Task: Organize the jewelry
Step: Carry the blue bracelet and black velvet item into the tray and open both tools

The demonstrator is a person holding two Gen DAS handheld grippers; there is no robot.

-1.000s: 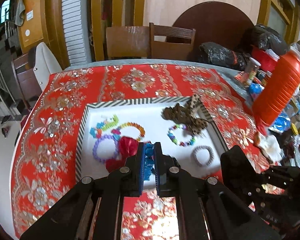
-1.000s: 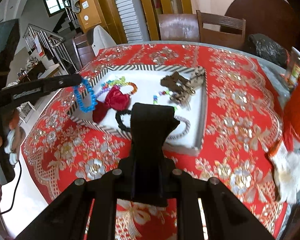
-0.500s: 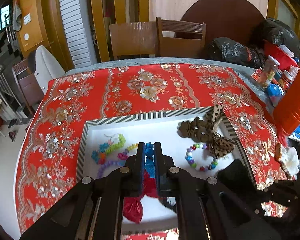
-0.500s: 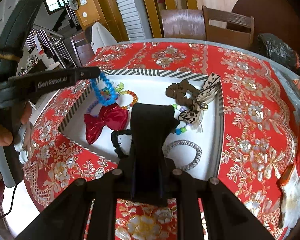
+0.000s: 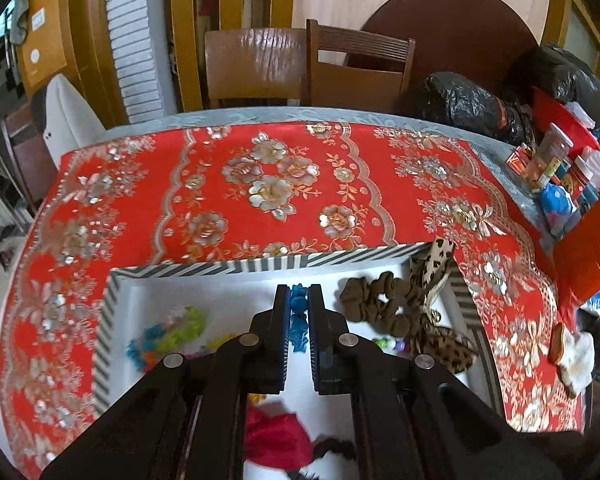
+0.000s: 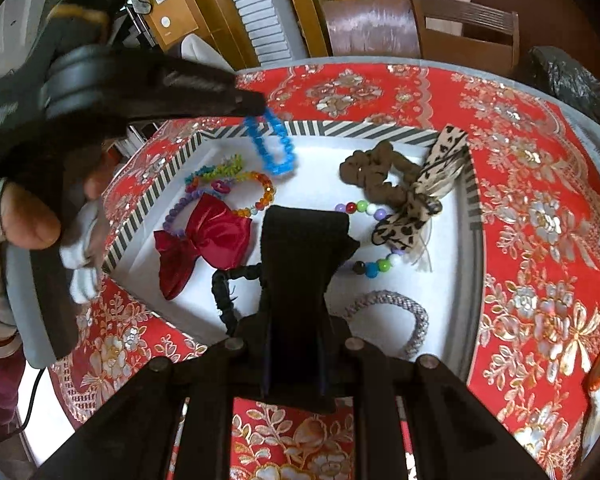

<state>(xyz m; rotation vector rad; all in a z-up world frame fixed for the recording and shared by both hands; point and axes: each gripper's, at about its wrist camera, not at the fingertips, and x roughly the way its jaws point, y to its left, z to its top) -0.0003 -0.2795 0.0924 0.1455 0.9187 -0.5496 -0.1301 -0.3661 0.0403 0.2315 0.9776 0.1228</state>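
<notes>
A white tray with a striped rim (image 6: 380, 129) (image 5: 204, 269) sits on the red tablecloth. My left gripper (image 5: 299, 298) is shut on a blue bead bracelet (image 6: 274, 148) (image 5: 299, 322), which hangs above the tray's far part. In the tray lie a red bow (image 6: 204, 240), several colourful bead bracelets (image 6: 228, 184), a brown scrunchie (image 6: 374, 178), a leopard bow (image 6: 414, 212), a silver bracelet (image 6: 400, 306) and a black scrunchie (image 6: 224, 292). My right gripper (image 6: 304, 224) is shut on a black cloth pouch (image 6: 300, 280) above the tray's near side.
An orange container (image 5: 588, 240), small bottles (image 5: 548, 160) and black bags (image 5: 468, 104) crowd the table's right side. Wooden chairs (image 5: 308, 64) stand behind the table. A white glove (image 5: 576, 356) lies at the right.
My left gripper has carried the blue bracelet further over the tray toward its far edge. My right gripper has come closer over the tray, still holding the pouch.
</notes>
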